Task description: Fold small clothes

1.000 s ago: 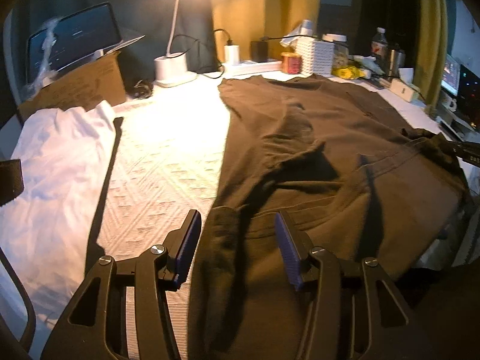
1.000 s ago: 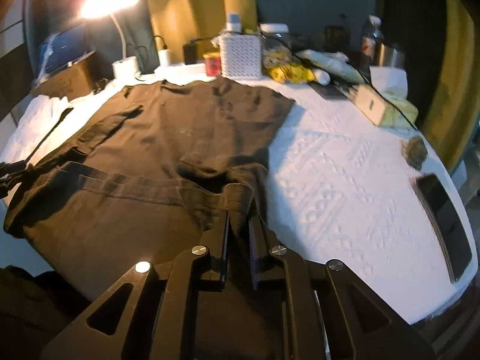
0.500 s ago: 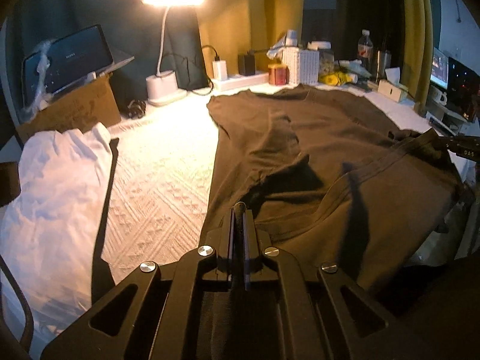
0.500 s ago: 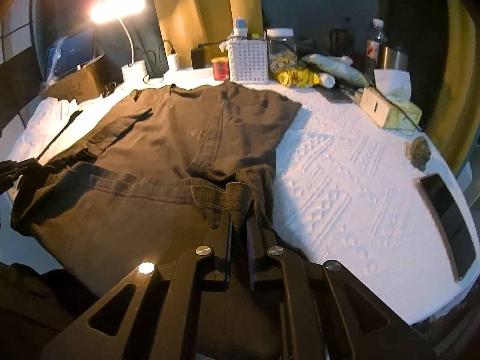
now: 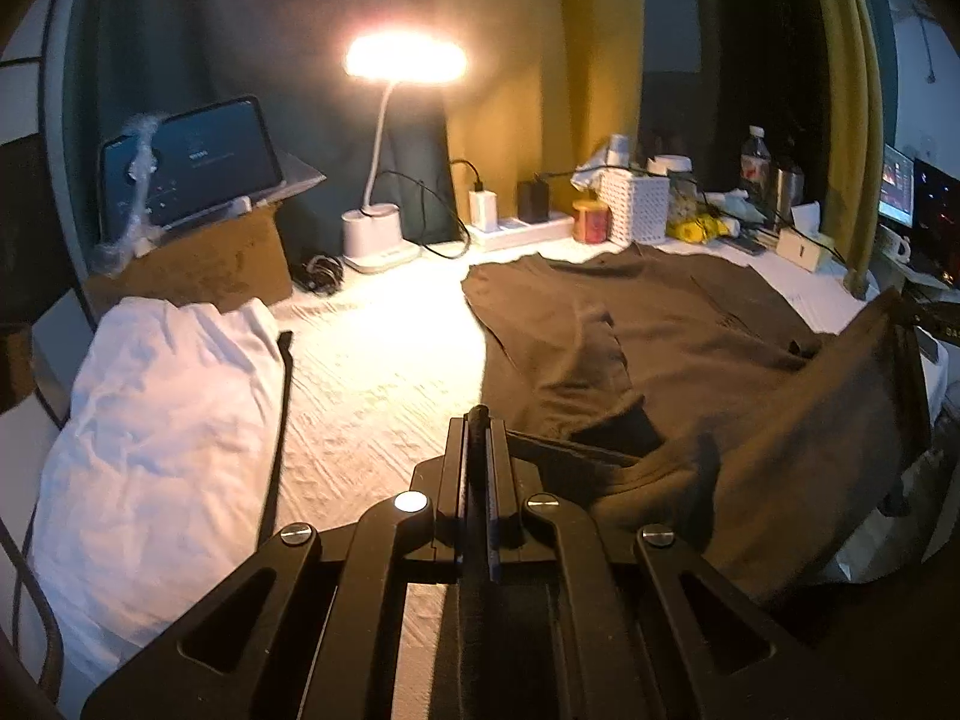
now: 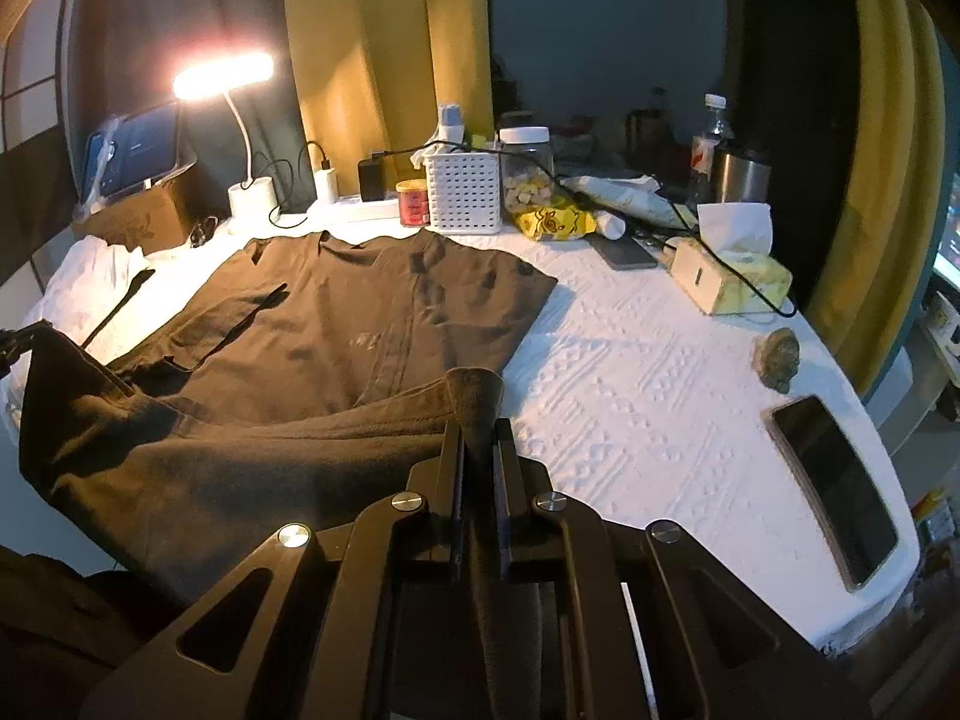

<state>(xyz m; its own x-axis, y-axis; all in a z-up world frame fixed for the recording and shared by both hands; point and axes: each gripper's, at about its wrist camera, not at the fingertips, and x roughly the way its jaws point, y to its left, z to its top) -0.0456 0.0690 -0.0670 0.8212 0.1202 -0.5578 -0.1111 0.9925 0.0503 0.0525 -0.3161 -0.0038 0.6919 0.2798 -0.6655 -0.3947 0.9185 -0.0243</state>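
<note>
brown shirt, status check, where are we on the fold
Left gripper and right gripper both shut on the brown shirt. Near hem lifted off the bed, far half flat. White garment beside it, clear of the fold.

Dark brown garment [image 6: 336, 324], white embossed cover [image 6: 648, 396]

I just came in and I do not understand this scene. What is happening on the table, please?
A person is folding a brown shirt on a white table, with a gripper in each hand. The left gripper and the right gripper are each shut on a corner of the shirt's near hem, and that edge hangs lifted off the table between them. The far part lies flat. A white garment lies to the left, untouched.
</note>
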